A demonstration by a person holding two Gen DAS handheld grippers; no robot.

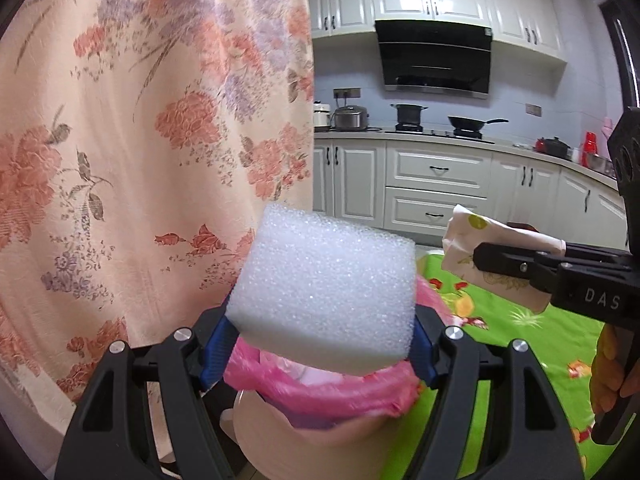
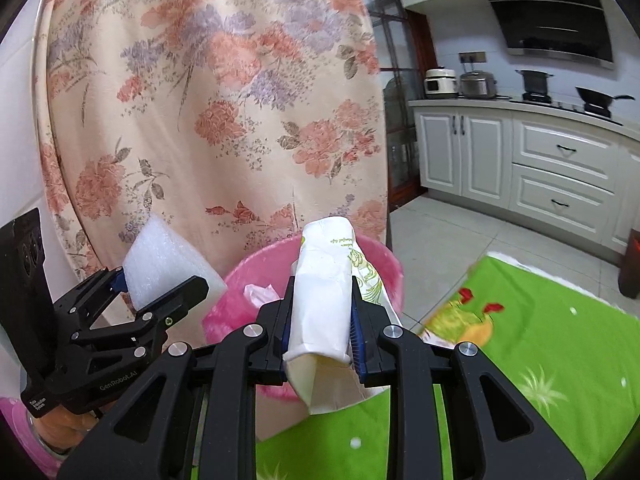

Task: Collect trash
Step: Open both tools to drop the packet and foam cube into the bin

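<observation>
The left gripper (image 1: 320,344) clamps a white rectangular foam block (image 1: 326,292) between its blue pads, directly above the round bin lined with a pink plastic bag (image 1: 360,394). The right gripper (image 2: 320,320) pinches a flattened white paper wrapper with green print (image 2: 324,292), over the bin's near rim beside the green fruit-patterned tablecloth (image 2: 552,340).
</observation>
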